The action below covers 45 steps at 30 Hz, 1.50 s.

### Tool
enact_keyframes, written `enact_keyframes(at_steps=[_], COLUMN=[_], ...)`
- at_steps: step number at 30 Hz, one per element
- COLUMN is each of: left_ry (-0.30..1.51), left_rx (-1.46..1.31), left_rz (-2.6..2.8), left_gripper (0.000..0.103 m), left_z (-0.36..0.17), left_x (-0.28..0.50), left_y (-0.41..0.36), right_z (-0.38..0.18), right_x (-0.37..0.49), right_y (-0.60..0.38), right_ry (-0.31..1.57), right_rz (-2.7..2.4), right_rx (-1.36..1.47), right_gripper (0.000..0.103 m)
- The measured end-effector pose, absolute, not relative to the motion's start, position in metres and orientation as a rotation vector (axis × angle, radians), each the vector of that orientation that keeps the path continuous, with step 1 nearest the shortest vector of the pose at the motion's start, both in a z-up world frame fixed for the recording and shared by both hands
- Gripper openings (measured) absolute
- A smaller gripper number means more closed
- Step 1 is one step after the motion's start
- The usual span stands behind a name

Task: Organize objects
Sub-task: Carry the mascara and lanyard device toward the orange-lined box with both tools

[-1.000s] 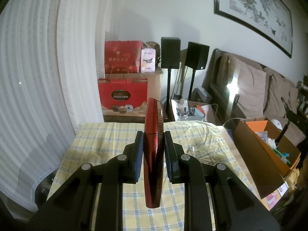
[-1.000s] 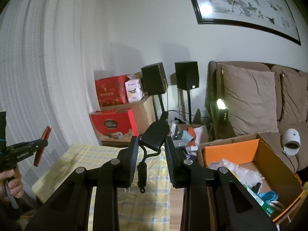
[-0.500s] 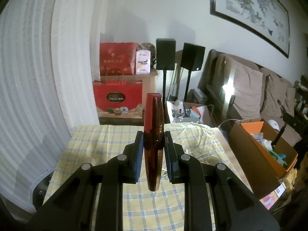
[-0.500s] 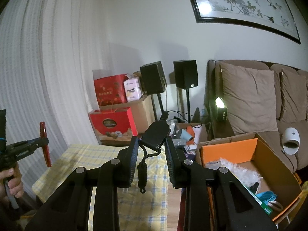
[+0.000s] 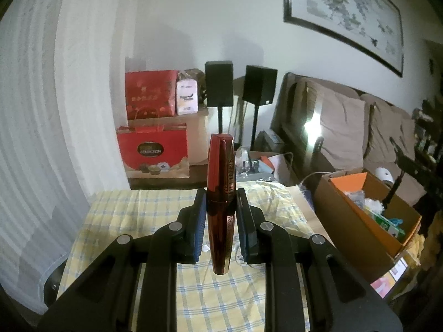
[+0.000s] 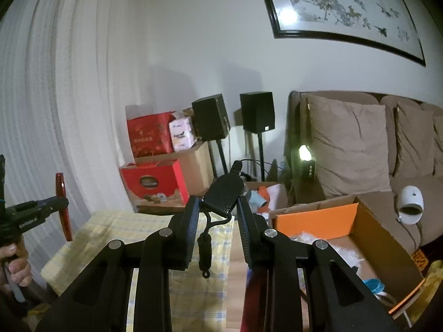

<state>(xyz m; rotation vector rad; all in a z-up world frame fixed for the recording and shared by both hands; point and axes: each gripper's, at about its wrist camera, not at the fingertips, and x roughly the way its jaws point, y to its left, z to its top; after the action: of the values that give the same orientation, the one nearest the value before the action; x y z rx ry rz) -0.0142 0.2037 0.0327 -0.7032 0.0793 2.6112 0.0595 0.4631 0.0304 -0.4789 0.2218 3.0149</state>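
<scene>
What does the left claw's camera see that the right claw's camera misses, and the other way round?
Only the left camera shows the lettering on the red tube pinched upright in the left claw.

Only the right camera shows the black key fob gripped in the right claw with its cord dangling, and the hand holding the left claw's handle.

Both show the checked cloth, the orange-lined box, two speakers, the red boxes, the sofa and the painting.
</scene>
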Motion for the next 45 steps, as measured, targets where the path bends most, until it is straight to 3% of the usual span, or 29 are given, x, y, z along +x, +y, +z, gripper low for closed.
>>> enact_keyframes(at_steps=[45], left_ry=[0.039], left_rx=[-0.596], left_rz=[2.547], left_gripper=[0.019], left_z=[0.044], left_x=[-0.008], left_y=[0.258], right_z=[0.041], right_x=[0.074], right_y=[0.507], right_ry=[0.267], right_rz=[2.916], right_rx=[-0.422], right_gripper=[0.027])
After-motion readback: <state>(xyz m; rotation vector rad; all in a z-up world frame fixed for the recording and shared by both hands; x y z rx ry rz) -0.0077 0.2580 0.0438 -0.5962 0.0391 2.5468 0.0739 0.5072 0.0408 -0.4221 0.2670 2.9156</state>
